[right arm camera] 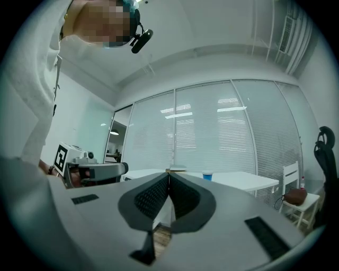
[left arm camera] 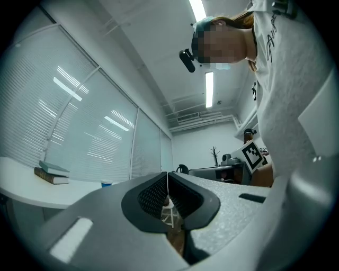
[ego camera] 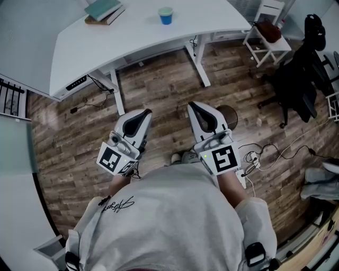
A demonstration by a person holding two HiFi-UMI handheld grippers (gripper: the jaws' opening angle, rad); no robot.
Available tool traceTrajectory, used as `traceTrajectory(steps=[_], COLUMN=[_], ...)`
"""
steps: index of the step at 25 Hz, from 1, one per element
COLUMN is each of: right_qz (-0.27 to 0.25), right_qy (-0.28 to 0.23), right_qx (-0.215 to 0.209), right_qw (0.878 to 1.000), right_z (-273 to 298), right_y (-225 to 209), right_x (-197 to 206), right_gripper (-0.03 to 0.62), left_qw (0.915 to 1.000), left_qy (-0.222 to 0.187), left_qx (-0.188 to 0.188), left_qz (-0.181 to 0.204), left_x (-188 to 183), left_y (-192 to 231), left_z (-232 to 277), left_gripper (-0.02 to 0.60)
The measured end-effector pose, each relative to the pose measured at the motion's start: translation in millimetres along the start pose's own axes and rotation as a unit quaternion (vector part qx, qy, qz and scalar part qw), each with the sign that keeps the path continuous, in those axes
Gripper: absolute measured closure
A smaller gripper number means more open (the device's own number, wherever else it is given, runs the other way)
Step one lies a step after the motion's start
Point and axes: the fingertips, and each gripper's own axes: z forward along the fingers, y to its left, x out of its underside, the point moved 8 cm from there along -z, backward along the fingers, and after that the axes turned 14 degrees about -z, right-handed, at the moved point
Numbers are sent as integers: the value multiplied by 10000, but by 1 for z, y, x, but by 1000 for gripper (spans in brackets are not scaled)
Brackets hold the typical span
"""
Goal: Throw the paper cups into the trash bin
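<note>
Tabletop (ego camera: 137, 37) smooth matt white; floor (ego camera: 69, 143) grainy wood planks; left hand-held gripper (ego camera: 144, 113), right hand-held gripper (ego camera: 193, 106) matt grey plastic.

Blue paper cup (ego camera: 166, 16); white desk (ego camera: 143, 38)

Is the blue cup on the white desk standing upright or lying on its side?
Upright. The cup stands on its base on the desk, with its open rim facing up.
</note>
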Motion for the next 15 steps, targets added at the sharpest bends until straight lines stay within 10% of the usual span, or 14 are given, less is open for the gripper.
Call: traceTrajectory(steps=[15], right_qz=[-75], right_qy=[-234], right_qx=[184], right_qw=[9995], right_z=[7], right_y=[-6], right_x=[-10], right_gripper=[585], left_qw=[10000], left_qy=[-31], left_qx=[34], left_qz=[-25], left_x=[-4], left_y=[2], left_z=[-1], left_gripper=[574])
